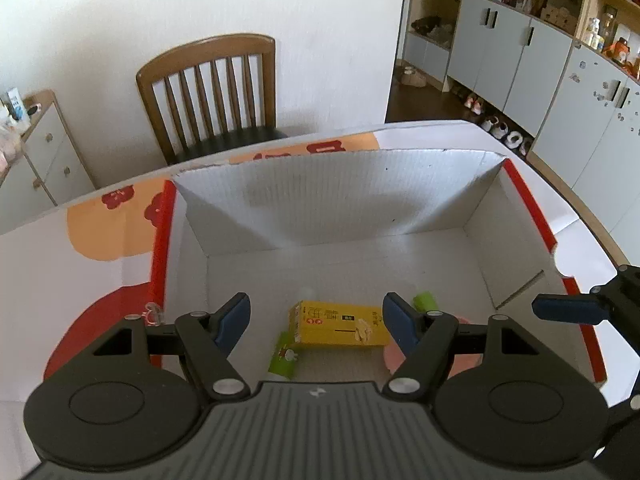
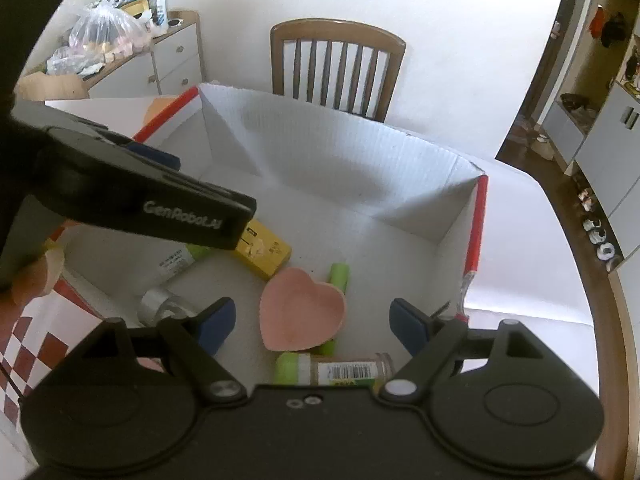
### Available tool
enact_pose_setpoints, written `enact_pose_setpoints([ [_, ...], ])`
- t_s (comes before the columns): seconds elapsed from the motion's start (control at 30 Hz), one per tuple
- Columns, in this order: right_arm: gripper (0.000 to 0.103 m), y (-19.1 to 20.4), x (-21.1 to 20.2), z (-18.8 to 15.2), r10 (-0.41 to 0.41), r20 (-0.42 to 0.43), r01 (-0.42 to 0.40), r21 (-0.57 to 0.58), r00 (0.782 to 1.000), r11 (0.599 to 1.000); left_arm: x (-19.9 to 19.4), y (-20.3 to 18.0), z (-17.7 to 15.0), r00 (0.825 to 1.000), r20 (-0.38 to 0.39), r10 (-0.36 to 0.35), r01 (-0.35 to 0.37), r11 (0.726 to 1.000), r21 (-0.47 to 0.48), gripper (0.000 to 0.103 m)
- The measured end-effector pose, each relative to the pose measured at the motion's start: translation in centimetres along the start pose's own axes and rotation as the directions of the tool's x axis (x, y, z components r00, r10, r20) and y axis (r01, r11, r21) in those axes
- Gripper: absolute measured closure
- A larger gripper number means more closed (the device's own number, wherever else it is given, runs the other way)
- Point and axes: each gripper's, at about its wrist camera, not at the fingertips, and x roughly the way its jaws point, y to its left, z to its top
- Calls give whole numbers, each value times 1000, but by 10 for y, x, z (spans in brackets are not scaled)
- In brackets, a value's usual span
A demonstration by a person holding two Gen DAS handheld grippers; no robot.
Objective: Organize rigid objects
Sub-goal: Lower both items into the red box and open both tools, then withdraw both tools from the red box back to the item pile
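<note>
- Left wrist view: my left gripper hangs above the open cardboard box with its fingers apart and nothing between them. On the box floor, near the front wall, I count one yellow carton; two green pieces and a pink edge are partly hidden.
- Right wrist view: my right gripper has its fingers wide and empty over one pink heart dish on the box floor. I count also one jar with green cap, one green-capped tube, one green stick, one clear jar.
- I judge a placing is just finished; next I must fetch another object from outside the box.
</note>
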Motion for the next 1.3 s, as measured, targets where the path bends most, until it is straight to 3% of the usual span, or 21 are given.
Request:
enact_pose_setpoints([
  [0.73,17,25,-62,-18,7,91,-12,48,996,999,-83,7,-32,993,109,-48,45,999,24,30],
  [1.13,10,30,-99,-43,44,136,-56,89,990,994,-121,11,-63,986,131,-104,100,994,37,30],
  [1.3,5,27,-113,-61,58,162,-77,113,985,991,-134,13,-78,982,137,-131,128,991,31,22],
])
